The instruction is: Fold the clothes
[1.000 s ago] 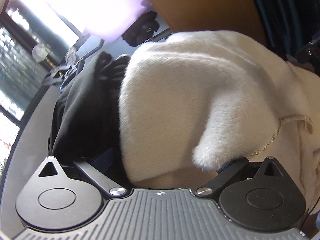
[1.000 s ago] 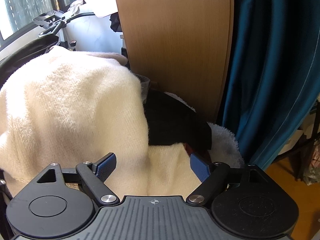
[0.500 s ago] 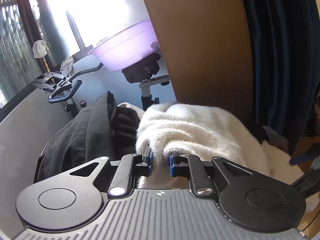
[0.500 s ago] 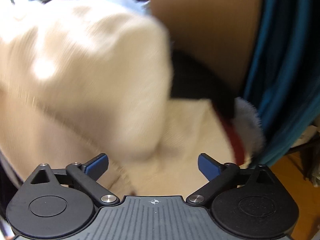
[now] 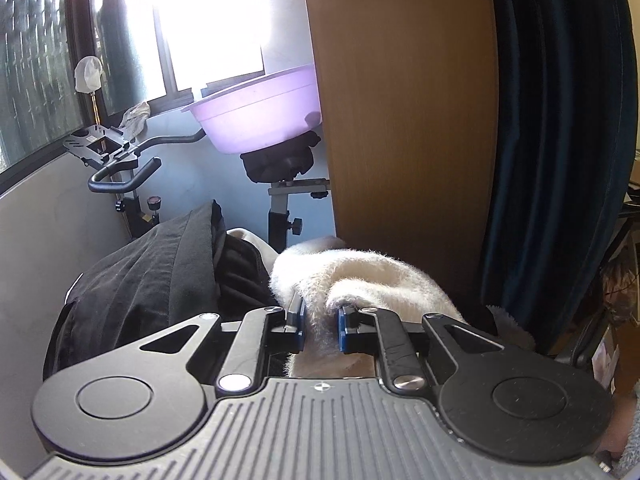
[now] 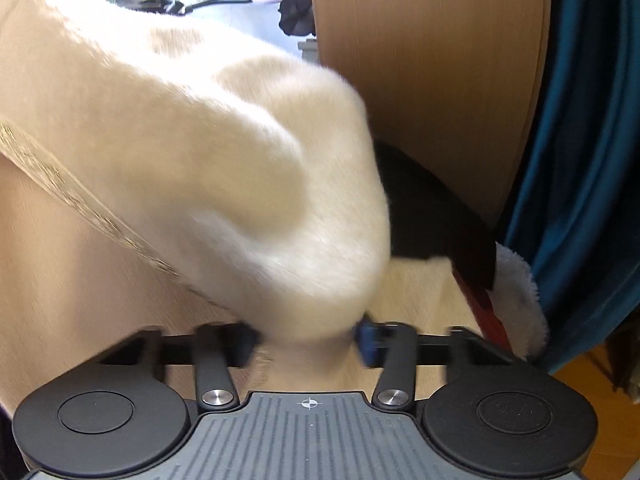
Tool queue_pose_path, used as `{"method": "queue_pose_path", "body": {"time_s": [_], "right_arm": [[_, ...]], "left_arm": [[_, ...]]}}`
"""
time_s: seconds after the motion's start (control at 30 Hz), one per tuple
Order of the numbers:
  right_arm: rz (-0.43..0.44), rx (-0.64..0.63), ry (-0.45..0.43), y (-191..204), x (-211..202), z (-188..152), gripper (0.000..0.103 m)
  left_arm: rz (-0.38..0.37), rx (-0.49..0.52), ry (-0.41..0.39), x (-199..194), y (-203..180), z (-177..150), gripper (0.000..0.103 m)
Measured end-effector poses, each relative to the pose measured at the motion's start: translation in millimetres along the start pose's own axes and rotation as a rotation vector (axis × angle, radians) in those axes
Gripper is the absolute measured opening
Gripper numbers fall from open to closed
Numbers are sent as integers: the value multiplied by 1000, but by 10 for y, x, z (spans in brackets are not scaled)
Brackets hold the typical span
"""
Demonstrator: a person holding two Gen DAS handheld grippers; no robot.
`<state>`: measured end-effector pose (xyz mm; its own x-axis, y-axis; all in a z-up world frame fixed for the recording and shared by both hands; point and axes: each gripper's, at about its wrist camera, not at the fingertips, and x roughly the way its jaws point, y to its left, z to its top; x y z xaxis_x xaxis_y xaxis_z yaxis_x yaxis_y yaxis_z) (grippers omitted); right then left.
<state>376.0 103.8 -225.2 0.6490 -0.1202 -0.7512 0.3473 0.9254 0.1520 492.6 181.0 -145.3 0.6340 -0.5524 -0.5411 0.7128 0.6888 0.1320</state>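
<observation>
Left gripper (image 5: 319, 330) clamped on a fold of the cream fleece garment (image 5: 372, 280), which lies beside dark clothes (image 5: 152, 280). Right gripper (image 6: 308, 340) jaws nearly closed around a fleece bulge; frame blurred, apparently gripping.

Taking the wooden panel (image 5: 404, 120) as landmark: the curtain (image 5: 560, 140) hangs to its right, the exercise bike (image 5: 120, 172) stands to its left with a basin (image 5: 256, 120) on its seat. Before the panel lies the sweater (image 5: 368, 276), a fold of it between the left gripper (image 5: 320, 326) jaws; dark clothes (image 5: 152, 276) lie left of the sweater. In the right wrist view the sweater fills the right gripper (image 6: 308, 340).
</observation>
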Motion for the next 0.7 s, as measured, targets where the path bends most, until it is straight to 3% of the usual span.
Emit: {"method": "queue_pose_path", "body": {"time_s": [0.13,0.43,0.7], "right_arm": [[6,-4,-7,23,-50,59,23],[1,-7,0,-37,-91,20,22],[-5,-7,12,-22,-82,10,25]], "left_arm": [[22,-30,38,67,-19,84,15],[77,-100,147,163,-8,103,15],[81,-123,179,178,14,75,15]]}}
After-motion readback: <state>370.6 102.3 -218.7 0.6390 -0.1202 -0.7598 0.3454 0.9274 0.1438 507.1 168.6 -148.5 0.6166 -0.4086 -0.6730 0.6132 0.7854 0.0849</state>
